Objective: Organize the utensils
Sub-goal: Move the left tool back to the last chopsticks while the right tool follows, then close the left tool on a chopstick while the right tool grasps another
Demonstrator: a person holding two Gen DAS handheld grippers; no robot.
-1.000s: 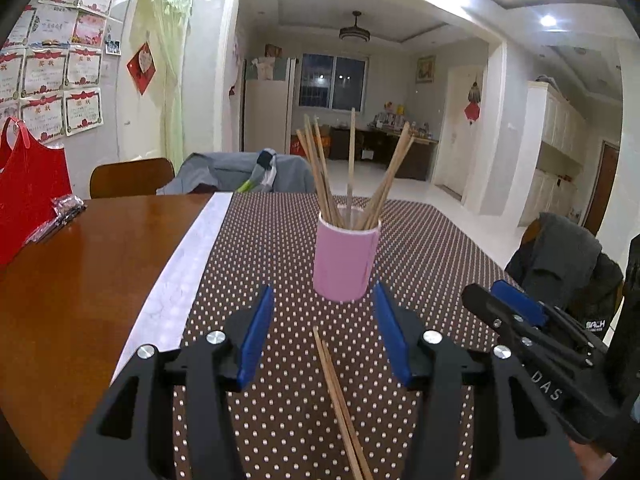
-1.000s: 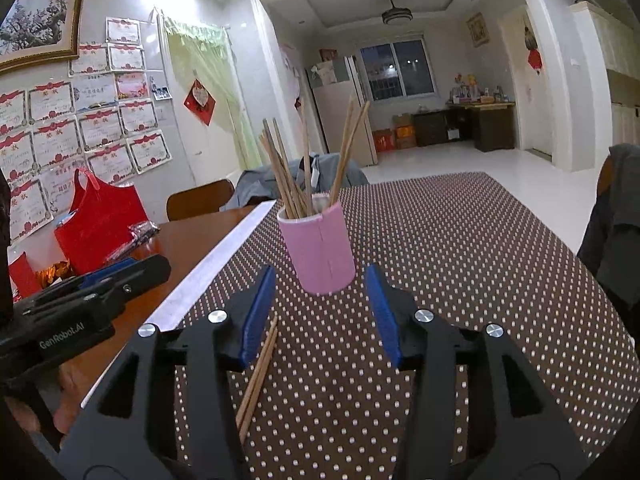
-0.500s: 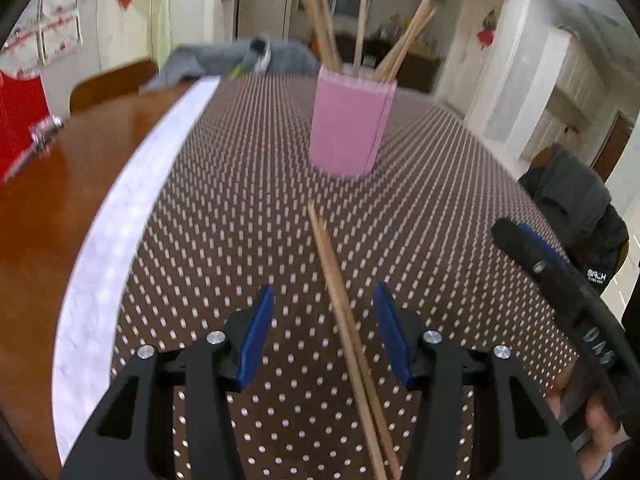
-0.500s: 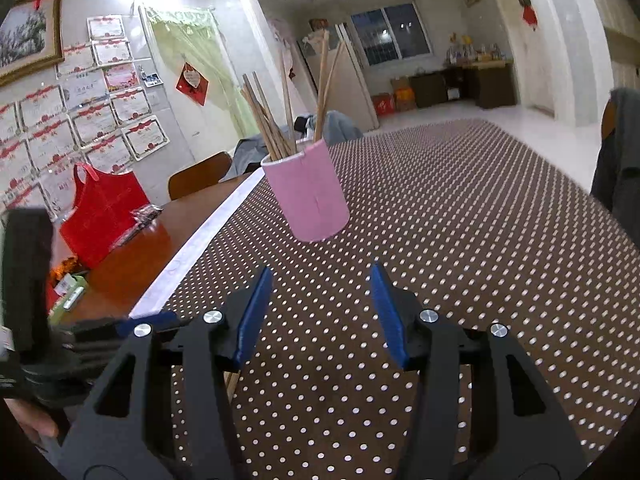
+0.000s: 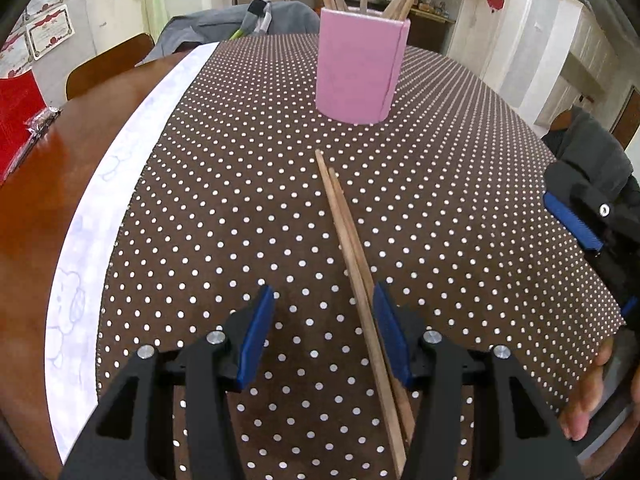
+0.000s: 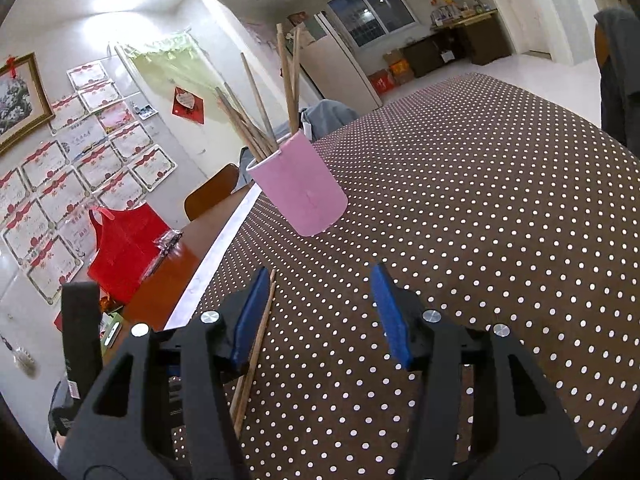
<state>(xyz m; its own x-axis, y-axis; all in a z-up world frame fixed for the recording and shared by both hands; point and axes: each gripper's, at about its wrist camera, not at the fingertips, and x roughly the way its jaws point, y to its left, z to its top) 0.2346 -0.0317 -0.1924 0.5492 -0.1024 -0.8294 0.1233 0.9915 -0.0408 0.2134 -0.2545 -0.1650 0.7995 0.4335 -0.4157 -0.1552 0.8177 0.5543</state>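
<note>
A pink cup point(image 5: 360, 68) holding several wooden chopsticks stands on the brown dotted tablecloth point(image 5: 240, 208); it also shows in the right wrist view point(image 6: 304, 192). Two loose chopsticks point(image 5: 352, 256) lie side by side on the cloth, running from near the cup toward me. My left gripper point(image 5: 323, 332) is open low over the cloth, with the chopsticks passing just inside its right finger point(image 5: 390, 336). My right gripper point(image 6: 320, 312) is open and empty; the chopsticks point(image 6: 256, 344) lie beside its left finger. The right gripper shows at the right edge of the left wrist view point(image 5: 592, 232).
A white strip point(image 5: 116, 184) borders the cloth on the left, then bare wooden table point(image 5: 36, 200). A red bag point(image 6: 128, 240) and a small packet point(image 6: 168, 240) sit at the far left. Chairs with grey clothes stand behind the table point(image 5: 240, 24) and to the right point(image 5: 588, 144).
My left gripper has tilted down and lowered toward the cloth, so the loose chopsticks now sit between its fingers. The right gripper has tilted to the side; the cup looks slanted.
</note>
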